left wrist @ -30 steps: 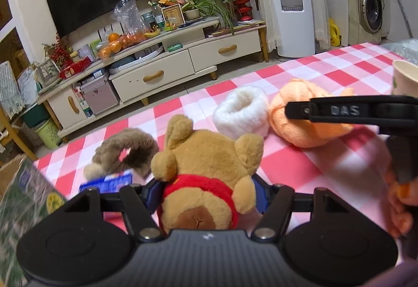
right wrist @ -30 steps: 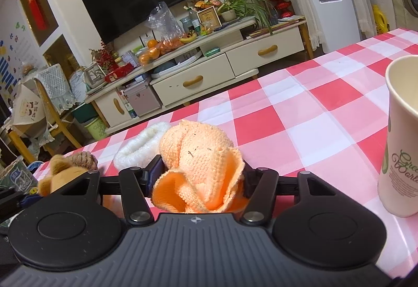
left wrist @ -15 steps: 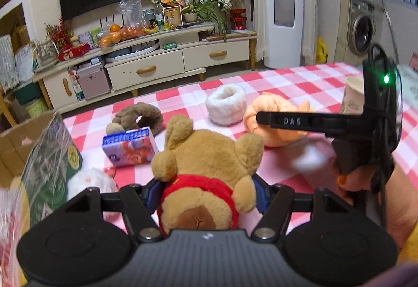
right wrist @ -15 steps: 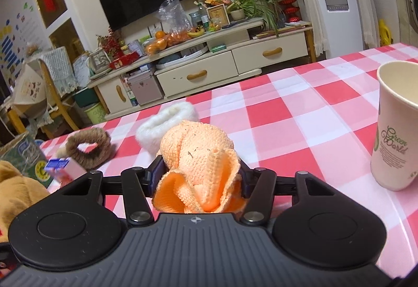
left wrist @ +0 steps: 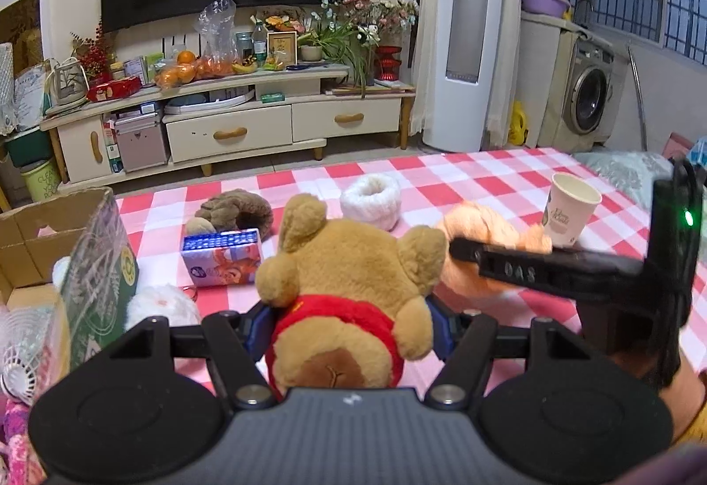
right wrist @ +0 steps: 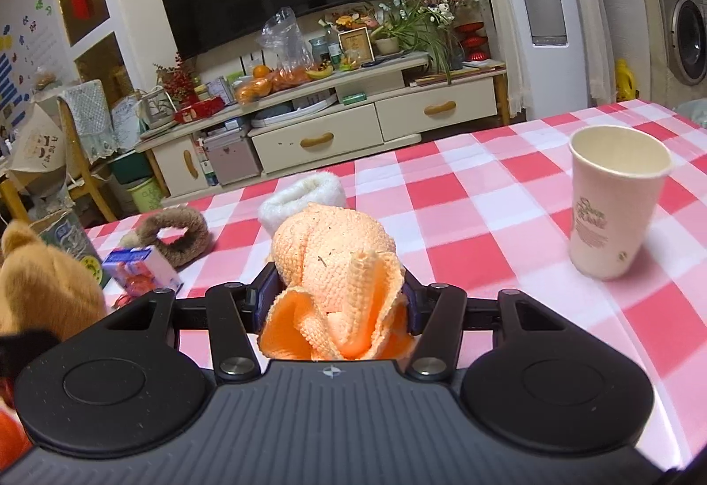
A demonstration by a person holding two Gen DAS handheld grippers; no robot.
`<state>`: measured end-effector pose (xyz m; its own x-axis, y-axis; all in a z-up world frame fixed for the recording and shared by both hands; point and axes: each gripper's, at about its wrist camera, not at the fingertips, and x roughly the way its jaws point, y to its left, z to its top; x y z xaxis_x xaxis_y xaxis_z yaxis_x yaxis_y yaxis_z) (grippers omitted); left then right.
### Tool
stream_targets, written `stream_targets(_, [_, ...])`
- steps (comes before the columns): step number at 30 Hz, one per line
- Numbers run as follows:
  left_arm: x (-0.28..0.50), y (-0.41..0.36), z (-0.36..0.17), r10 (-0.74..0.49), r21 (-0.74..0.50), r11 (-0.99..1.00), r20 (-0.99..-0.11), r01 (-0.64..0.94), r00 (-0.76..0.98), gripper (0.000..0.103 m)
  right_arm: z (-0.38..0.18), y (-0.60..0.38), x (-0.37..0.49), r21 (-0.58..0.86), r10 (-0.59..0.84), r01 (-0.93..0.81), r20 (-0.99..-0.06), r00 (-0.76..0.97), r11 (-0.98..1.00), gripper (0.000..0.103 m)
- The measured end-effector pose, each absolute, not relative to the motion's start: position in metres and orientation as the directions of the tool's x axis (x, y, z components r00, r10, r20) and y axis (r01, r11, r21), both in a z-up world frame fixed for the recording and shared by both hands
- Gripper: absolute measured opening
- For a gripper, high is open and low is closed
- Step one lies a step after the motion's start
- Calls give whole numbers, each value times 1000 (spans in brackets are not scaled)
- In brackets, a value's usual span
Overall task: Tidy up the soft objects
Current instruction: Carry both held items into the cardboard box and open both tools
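Note:
A tan plush bear [left wrist: 349, 264] in a red shirt hangs above the table, with my left gripper [left wrist: 349, 328] shut on its body. An orange knitted cloth [right wrist: 331, 246], bunched up, sits between the pads of my right gripper [right wrist: 336, 304], which is shut on it. In the left wrist view the right gripper [left wrist: 468, 251] shows side-on to the bear's right, with the cloth [left wrist: 477, 224] at its tip. The bear's ear [right wrist: 44, 277] shows at the left edge of the right wrist view. A white fluffy ring [left wrist: 371, 200] and a brown fluffy ring [left wrist: 238, 211] lie on the red-checked tablecloth [left wrist: 486, 180].
A paper cup [right wrist: 614, 202] stands upright at the right of the table. A small tissue pack [left wrist: 221, 257] lies by the brown ring. At the left stand an open cardboard box [left wrist: 26, 233] and a green packet [left wrist: 101, 277], with a white fluffy item [left wrist: 163, 304] beside it.
Both grippers have risen and drawn back with the bear and the cloth still in them. The cardboard box and more of the table have come into the left wrist view.

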<state>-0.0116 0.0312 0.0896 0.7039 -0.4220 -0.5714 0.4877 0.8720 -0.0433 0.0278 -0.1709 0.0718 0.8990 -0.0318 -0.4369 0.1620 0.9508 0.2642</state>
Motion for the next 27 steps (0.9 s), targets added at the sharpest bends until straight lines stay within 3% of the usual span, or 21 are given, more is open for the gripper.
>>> stream_targets(17, [-28, 90, 126, -453, -117, 884, -457, 453, 765, 66, 84, -134, -8, 210, -7, 115, -455, 890, 971, 66])
stream_targets(27, [-28, 130, 143, -393, -125, 918, -404, 376, 826, 66, 104, -111, -16, 178, 38, 41, -423, 905, 983, 66])
